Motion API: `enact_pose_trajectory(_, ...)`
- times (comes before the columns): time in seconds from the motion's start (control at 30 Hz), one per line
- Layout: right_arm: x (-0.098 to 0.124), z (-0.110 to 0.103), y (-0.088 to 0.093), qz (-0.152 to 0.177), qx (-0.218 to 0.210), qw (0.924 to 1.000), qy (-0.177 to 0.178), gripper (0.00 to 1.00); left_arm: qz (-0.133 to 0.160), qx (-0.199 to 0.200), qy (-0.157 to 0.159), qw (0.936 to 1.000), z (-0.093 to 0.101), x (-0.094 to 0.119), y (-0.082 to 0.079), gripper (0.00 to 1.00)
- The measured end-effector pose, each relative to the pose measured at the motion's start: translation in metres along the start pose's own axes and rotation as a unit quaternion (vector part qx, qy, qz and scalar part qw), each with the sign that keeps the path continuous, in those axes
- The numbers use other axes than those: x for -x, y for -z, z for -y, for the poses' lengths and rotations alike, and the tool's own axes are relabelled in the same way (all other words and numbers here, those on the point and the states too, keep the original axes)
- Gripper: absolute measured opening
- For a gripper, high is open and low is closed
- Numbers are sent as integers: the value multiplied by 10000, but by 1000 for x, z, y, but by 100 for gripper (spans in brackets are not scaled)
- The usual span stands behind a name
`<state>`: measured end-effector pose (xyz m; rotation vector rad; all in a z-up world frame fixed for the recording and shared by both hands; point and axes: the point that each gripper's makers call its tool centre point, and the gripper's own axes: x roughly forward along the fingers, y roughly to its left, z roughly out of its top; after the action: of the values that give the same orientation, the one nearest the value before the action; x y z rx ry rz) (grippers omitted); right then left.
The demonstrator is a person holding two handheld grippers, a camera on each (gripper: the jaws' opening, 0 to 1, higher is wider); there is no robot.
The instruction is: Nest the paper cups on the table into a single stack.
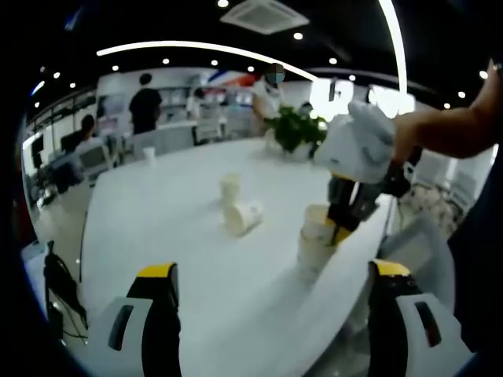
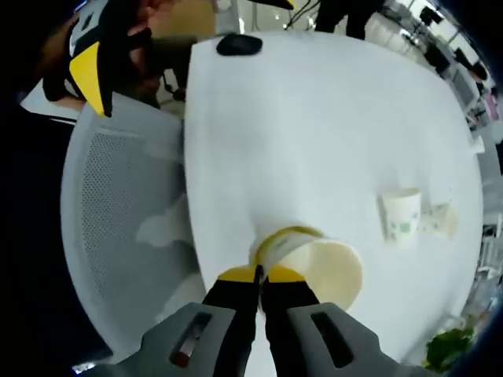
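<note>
Paper cups are sitting on the white table (image 1: 157, 228): one upright cup (image 1: 229, 188) touching a tipped cup (image 1: 244, 217) mid-table, and a small stack (image 1: 316, 243) near the edge. Your right gripper (image 2: 259, 274) is pinching the rim of the stack's top cup (image 2: 322, 263), jaws closed. Your left gripper (image 1: 271, 279) is hovering with jaws spread wide, holding nothing.

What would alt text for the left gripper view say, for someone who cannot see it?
A person's hand holds the right gripper pinching the rim of the top paper cup of a short stack on a white table. Farther back one cup stands upright with another cup lying on its side beside it. The left gripper waits open in the foreground.
</note>
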<state>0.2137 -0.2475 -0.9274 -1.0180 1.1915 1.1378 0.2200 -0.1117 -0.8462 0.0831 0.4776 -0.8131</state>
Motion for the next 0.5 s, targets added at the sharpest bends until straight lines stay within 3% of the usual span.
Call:
enact_pose_trajectory(0.2,-8,16,2,83,-114,9997,184,0,20,-7,16,10000,2,-2,-2,98)
enact_pose_trajectory(0.5,-12,20,2,213,-276,9994,67,0,5,15,2,10000,3,-1,1,98)
